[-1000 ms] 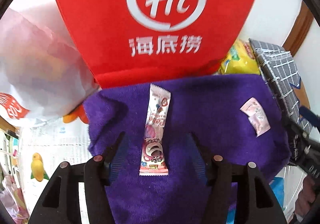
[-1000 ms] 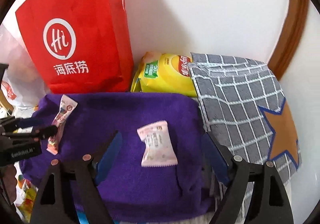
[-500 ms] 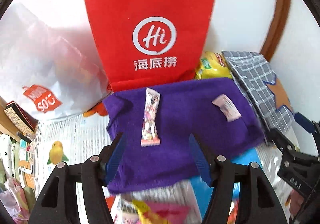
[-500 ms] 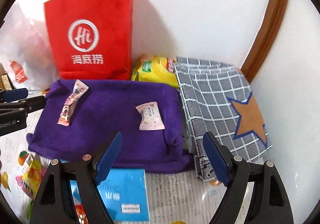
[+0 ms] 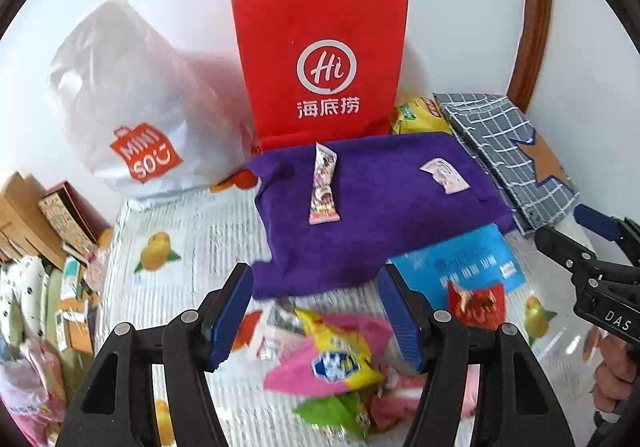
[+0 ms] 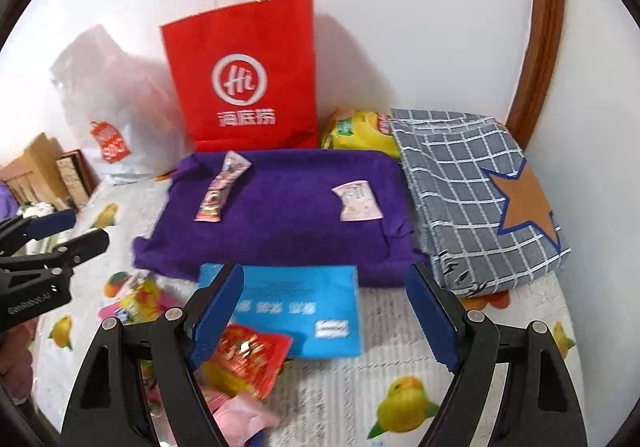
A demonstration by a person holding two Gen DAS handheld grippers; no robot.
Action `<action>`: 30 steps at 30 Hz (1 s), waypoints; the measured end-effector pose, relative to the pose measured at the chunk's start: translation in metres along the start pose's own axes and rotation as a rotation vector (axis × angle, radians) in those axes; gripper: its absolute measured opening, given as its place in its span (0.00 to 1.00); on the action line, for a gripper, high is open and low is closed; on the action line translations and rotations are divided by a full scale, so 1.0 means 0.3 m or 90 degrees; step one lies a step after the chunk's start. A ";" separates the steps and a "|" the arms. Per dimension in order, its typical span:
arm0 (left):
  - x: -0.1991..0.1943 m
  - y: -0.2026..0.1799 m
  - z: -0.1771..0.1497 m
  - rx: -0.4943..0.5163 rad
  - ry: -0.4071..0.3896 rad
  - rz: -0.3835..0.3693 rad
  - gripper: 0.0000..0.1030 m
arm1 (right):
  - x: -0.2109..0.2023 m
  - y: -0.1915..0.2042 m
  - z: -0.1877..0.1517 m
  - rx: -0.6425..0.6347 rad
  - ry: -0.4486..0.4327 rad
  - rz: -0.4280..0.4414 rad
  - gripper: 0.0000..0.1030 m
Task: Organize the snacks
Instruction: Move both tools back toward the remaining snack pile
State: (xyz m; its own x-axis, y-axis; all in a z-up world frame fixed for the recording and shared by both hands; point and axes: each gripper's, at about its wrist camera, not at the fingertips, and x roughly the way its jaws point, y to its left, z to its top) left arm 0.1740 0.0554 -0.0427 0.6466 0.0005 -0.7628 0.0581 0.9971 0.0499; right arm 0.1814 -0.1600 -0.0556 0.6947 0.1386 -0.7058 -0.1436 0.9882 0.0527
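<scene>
White wall behind; blurred snack heap [image 5: 336,363] (labels unreadable) lies under both tongs, parted and empty.

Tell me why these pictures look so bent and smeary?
Both views: fisheye bends the wooden door frame and darkens corners. Left view: nearest snack packets smear with motion blur; red paper bag stays sharp. Right view: red foil packet blurs; bag's shadow on the wall.

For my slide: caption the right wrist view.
Open right tongs above blue packet; two pink snacks on purple towel.
</scene>
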 end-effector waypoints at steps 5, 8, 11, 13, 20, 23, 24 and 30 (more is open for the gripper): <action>-0.026 0.029 -0.060 -0.033 0.012 -0.017 0.61 | -0.051 0.036 -0.050 -0.012 -0.021 -0.003 0.80; -0.032 0.043 -0.093 -0.046 0.015 -0.017 0.61 | -0.071 0.044 -0.080 -0.019 -0.029 -0.008 0.80; -0.040 0.061 -0.123 -0.061 0.011 -0.021 0.61 | -0.084 0.050 -0.109 -0.028 -0.037 -0.020 0.80; -0.042 0.069 -0.141 -0.070 0.011 -0.017 0.61 | -0.085 0.050 -0.127 -0.031 -0.032 -0.017 0.80; -0.028 0.065 -0.181 -0.058 0.015 0.023 0.61 | -0.062 0.017 -0.161 0.015 0.004 0.021 0.78; -0.028 0.062 -0.190 -0.058 0.011 0.017 0.61 | -0.049 0.010 -0.174 0.023 0.017 0.025 0.76; -0.027 0.064 -0.194 -0.062 0.010 0.011 0.61 | -0.044 0.007 -0.178 0.024 0.021 0.028 0.76; -0.009 0.082 -0.212 -0.078 0.018 0.005 0.61 | -0.012 -0.001 -0.203 0.025 0.048 0.039 0.70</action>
State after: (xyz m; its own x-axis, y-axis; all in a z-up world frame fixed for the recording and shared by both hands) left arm 0.1252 0.0847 -0.0804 0.6250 0.0087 -0.7806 -0.0412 0.9989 -0.0218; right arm 0.1362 -0.1647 -0.0961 0.6306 0.1953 -0.7511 -0.1552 0.9800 0.1245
